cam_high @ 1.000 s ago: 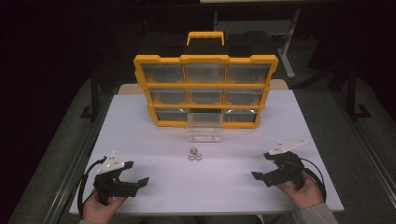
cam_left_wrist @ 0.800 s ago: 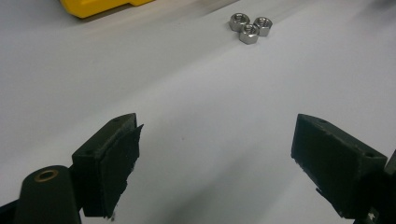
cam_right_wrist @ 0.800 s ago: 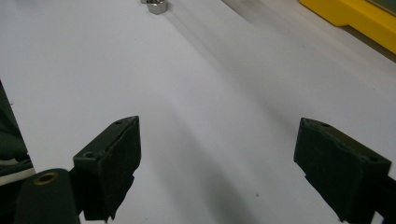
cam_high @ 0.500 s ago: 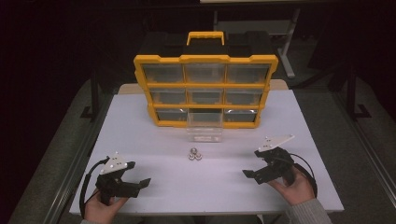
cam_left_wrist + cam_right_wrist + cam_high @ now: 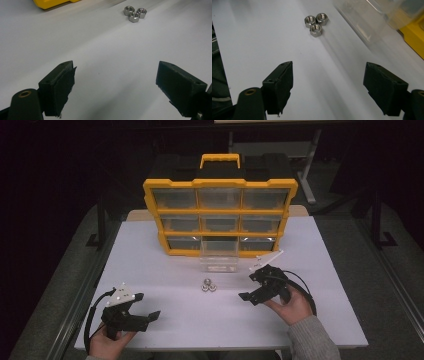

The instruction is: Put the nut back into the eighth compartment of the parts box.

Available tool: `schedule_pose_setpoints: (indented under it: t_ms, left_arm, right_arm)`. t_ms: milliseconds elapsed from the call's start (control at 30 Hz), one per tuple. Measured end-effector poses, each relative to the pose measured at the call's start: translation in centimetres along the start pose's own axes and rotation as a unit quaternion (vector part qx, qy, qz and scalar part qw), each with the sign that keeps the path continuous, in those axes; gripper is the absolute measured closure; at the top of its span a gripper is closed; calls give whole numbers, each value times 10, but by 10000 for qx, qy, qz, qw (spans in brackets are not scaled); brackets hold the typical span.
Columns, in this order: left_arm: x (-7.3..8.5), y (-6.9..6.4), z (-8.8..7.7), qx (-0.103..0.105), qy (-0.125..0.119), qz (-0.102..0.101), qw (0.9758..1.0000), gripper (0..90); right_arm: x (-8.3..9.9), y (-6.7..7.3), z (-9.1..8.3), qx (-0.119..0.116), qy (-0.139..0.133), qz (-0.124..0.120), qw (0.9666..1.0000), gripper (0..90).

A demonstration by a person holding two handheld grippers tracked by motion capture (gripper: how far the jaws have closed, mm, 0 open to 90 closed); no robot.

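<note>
Three steel hex nuts (image 5: 208, 285) lie in a tight cluster on the white table (image 5: 165, 270), in front of a clear drawer (image 5: 218, 258) that is pulled out of the yellow organizer (image 5: 220, 210). My right gripper (image 5: 250, 286) hovers just right of the nuts, pointing at them. Its jaws are open and have just been closing a little, with nothing between them. In the right gripper view the nuts (image 5: 316, 22) lie ahead of the right gripper (image 5: 328, 70). My left gripper (image 5: 146, 305) stands open near the front left edge, with the nuts (image 5: 135, 13) far ahead of it.
The organizer stands upright at the table's back, with a yellow handle (image 5: 220, 160) and several clear drawers. The pulled-out drawer (image 5: 372, 22) lies close on the right of the right gripper's path. Dark floor surrounds the table.
My right gripper has moved left and a little away from the front edge, toward the nuts. The left gripper and the nuts have stayed put.
</note>
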State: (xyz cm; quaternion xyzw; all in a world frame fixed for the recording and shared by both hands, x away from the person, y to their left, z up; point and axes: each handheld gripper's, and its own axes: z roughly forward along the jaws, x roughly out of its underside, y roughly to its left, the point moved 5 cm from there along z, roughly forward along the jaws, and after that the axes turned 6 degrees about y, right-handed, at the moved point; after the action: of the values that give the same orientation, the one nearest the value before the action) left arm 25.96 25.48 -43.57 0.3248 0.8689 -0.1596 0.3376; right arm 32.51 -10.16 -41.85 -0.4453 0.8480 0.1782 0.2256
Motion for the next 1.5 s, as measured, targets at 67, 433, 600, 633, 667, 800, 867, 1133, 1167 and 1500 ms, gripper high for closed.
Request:
schedule_pose_setpoints:
  t_ms: [67,433,600,633,667,800,867,1133,1167,1500]
  left_arm:
    - [1,1,-1,-11,42,20,10000,149]
    - [1,3,-2,-26,14,37,10000,149]
    - [1,2,-1,-26,16,33,10000,149]
    - [1,2,-1,-26,16,33,10000,149]
    - [1,2,-1,-16,17,33,10000,149]
    - [1,3,-2,-21,-4,20,10000,149]
    - [1,3,-2,-21,-3,20,10000,149]
    - [1,3,-2,-27,11,45,10000,149]
    - [1,3,-2,-27,11,45,10000,149]
    - [0,3,-2,-36,-57,-27,10000,149]
  right_arm:
    - [-11,1,7,-111,73,-46,9999,258]
    - [-42,7,31,-272,344,-475,9979,336]
    - [-54,11,44,-309,412,-655,9965,397]
    - [-54,11,44,-309,412,-655,9965,397]
    - [-55,12,46,-308,446,-664,9963,409]
    - [-63,14,62,-282,593,-812,9945,478]
    - [-64,14,64,-301,613,-819,9943,492]
    - [-66,15,89,-232,903,-1056,9900,582]
    - [-66,15,89,-232,903,-1056,9900,582]
    - [-66,12,103,-191,1046,-1117,9880,634]
